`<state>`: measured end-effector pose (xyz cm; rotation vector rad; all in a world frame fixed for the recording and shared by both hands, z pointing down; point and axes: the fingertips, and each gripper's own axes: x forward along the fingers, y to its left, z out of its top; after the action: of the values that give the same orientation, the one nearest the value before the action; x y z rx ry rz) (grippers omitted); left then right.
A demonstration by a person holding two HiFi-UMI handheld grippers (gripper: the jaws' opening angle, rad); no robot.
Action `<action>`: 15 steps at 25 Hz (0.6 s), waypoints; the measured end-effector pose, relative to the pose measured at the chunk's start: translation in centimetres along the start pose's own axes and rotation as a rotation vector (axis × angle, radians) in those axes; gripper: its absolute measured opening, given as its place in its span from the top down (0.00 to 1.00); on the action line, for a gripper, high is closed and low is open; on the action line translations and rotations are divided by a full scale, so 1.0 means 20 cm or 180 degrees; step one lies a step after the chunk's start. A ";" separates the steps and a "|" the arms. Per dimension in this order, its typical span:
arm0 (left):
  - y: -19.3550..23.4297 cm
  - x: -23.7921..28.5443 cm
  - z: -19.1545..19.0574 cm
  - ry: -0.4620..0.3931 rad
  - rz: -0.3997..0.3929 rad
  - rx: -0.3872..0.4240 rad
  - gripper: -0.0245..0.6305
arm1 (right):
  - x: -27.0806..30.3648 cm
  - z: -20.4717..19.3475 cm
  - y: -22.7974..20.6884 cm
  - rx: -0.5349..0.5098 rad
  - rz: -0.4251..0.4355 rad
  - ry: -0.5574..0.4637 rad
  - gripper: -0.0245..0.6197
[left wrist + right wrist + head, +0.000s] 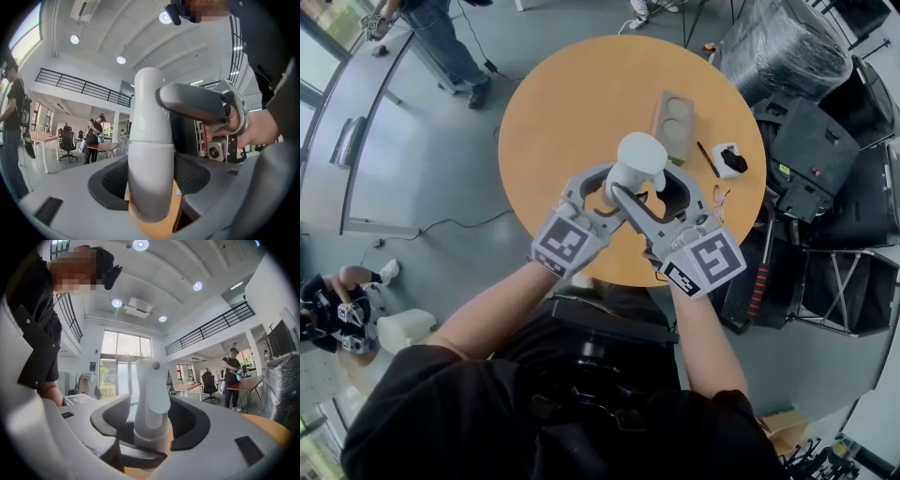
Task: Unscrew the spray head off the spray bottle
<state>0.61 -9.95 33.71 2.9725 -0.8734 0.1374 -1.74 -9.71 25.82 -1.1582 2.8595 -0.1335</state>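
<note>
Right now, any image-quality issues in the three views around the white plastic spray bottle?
Head view: fisheye bends the room around the round orange wooden table, evenly lit, sharp. Left gripper view: the white plastic spray bottle looms close and soft; ceiling spotlights flare; black vignette. Right gripper view: bright windows backlight the white spray head; same vignette.

I see a round wooden table (572, 103). On its far right part lies a tan tray (673, 125) with two round hollows. Just right of it lie a black pen (707, 159) and a small white-and-black object (730, 161). Black cases (811, 150) crowd the floor to the right, with a wrapped black bundle (783, 47) beyond them. A person in jeans (441, 37) stands far left. A white container (405, 328) sits on the near left floor.
</note>
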 end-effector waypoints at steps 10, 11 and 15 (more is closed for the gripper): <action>-0.13 -0.03 -0.04 0.0002 -0.0903 0.0025 0.50 | -0.02 -0.02 0.05 -0.0016 0.0526 0.0052 0.59; -0.14 -0.04 -0.04 -0.0001 -0.1040 0.0023 0.50 | -0.03 -0.02 0.06 -0.0002 0.0622 0.0048 0.59; -0.19 -0.08 -0.05 0.0000 -0.1361 -0.0009 0.50 | -0.05 -0.01 0.11 0.0021 0.0871 0.0004 0.59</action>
<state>1.35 -5.85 34.41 3.0702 -0.2218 0.1191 -2.48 -7.43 25.89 -0.7542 2.9786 -0.1305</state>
